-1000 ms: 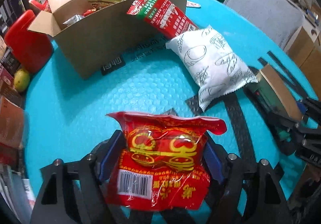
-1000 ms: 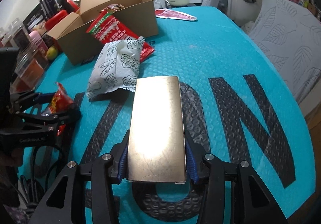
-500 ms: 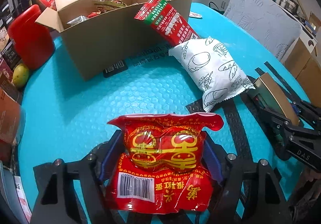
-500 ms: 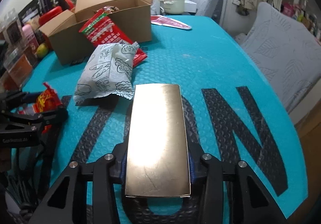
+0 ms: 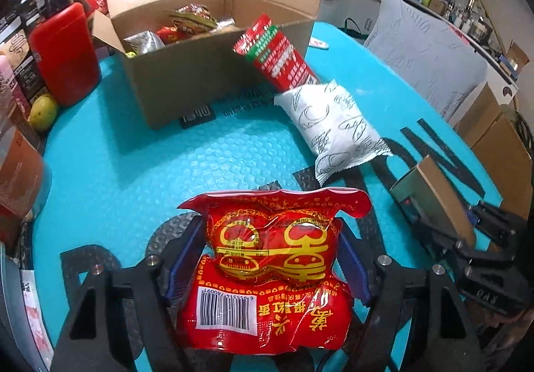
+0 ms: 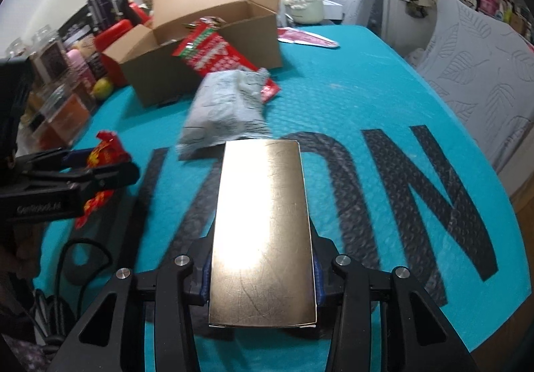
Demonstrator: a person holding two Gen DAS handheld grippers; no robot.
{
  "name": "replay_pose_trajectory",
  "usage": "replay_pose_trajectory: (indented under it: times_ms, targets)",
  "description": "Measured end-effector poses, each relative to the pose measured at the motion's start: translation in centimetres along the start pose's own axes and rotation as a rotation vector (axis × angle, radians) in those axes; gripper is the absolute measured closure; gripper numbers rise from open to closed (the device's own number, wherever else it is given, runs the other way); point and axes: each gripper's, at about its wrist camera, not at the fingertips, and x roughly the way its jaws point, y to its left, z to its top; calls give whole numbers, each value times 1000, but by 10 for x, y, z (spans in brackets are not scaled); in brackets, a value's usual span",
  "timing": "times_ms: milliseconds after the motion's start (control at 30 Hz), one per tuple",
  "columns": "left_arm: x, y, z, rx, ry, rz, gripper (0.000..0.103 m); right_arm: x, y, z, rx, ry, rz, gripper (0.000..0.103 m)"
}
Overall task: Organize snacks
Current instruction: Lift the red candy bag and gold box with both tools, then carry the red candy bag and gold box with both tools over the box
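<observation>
both wrist cameras look steeply down along their fingers, close over the mat (image 5: pixel 126 171); both views share the box (image 5: pixel 200 78) (image 6: pixel 213 38) and white bag (image 5: pixel 333 128) (image 6: pixel 227 108).

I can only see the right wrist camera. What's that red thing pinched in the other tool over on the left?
Observer: A red snack packet with gold print and a barcode label, squeezed between the left gripper's fingers.
Operator: Is there anything inside the cardboard box yet? I can barely see in.
Observer: Yes. The cardboard box already holds several wrappers, silver and red ones among them.
Operator: And the white bag is just a blur for me.
Observer: The white bag is printed with line drawings of bread.
</observation>
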Motion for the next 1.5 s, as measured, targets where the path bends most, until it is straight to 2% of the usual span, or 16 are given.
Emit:
replay_pose_trajectory:
  times_ms: [300,700,1000,1500]
  targets:
    - [-39,-2,4,-29,-86,32,28,-17,28,11,-84,-60,87,60]
    - [-77,7,28,-58,-203,65,28,-35,57,50,-196,-146,170,60]
    - [-92,16,62,-68,-280,79,28,-39,70,94,-261,-197,224,60]
    - [-99,27,138,-63,-416,90,28,-37,77,182,-324,-309,236,60]
